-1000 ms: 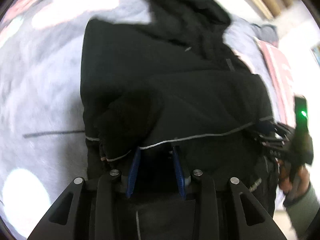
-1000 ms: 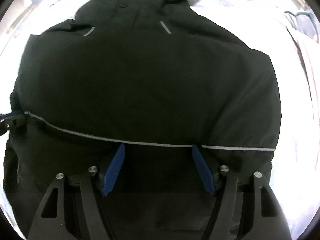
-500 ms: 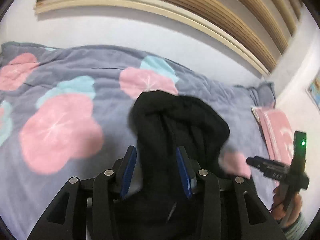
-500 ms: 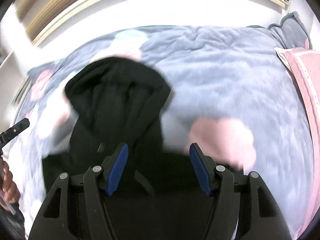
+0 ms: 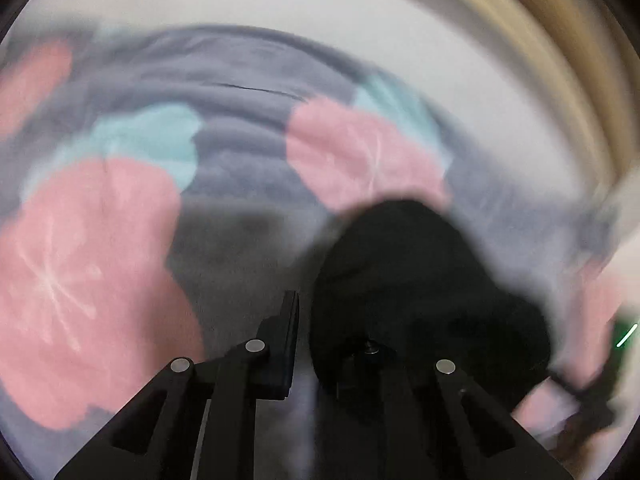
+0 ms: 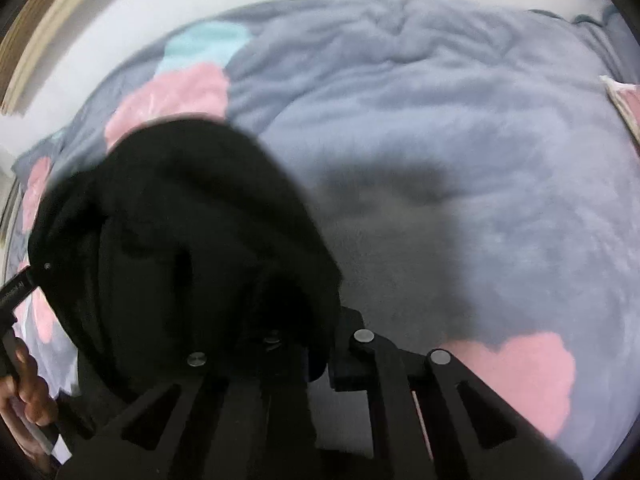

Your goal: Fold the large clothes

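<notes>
Fold looks late-stage: one black jacket point(image 6: 180, 248) sits bunched in a compact heap on the blanket point(image 6: 460, 128), final tidy or placement probably left (heavy blur, hard to confirm). Count — one garment, one blanket, two grippers. Left gripper point(image 5: 320, 344) and right gripper point(image 6: 304, 344) sit against the heap — cloth hides a finger on each, so grip state can't be told.

matt black cloth jacket point(image 6: 180, 240), fuzzy fleece blanket point(image 6: 460, 140)
</notes>
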A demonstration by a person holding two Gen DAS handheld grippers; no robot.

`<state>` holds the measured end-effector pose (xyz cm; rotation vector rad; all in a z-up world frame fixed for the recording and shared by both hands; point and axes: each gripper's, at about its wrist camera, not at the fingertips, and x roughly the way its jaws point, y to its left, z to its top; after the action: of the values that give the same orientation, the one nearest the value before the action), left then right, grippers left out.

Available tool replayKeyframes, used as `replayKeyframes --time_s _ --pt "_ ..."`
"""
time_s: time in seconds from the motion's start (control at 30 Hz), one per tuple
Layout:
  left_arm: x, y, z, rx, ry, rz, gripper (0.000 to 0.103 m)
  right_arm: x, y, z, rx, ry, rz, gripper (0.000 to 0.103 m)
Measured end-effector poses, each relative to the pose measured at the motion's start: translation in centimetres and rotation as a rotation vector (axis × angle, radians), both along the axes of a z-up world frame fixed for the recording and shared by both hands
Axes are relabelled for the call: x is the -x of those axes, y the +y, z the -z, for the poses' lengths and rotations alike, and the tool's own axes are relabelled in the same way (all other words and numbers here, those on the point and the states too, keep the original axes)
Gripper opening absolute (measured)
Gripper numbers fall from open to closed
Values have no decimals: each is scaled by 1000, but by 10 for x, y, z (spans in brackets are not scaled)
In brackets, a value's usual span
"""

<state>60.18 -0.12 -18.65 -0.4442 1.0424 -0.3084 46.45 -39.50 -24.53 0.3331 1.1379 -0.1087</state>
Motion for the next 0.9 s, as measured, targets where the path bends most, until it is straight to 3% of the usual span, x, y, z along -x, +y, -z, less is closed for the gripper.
replayKeyframes --time_s 0.07,0.13,0.17,0.27,0.3,0.33,0.43,0.5,0.57,0.6,0.77,0.9 --pt "18 23 -12 140 -29 10 14 23 -18 -24 -88 -120 40 4" --pt "42 31 -17 161 -40 34 15 39 -19 -40 -92 -175 14 4" --pt "49 34 -13 161 -26 42 17 46 -13 -43 -45 -189 -6 4" --pt "48 38 45 57 141 30 20 43 -8 -14 -16 -134 -22 4" --pt "41 36 77 58 225 40 20 36 -7 6 -26 -80 -12 4" --pt "40 36 84 78 220 42 20 31 -6 21 -25 -38 -9 4" --pt "39 28 70 9 166 94 21 22 -2 49 -32 27 -28 6" --pt "48 22 53 -69 106 139 25 25 -2 39 -22 11 -46 18" --pt "59 20 39 -112 72 175 32 33 -4 28 -7 8 -62 37" --pt "68 20 30 -129 58 206 35 38 -6 23 -11 2 -68 40" --pt "95 29 -9 -147 22 292 36 77 -15 -15 -57 -77 -122 48" --pt "98 38 -49 -115 -68 284 36 72 -7 -54 -43 -165 -157 49"
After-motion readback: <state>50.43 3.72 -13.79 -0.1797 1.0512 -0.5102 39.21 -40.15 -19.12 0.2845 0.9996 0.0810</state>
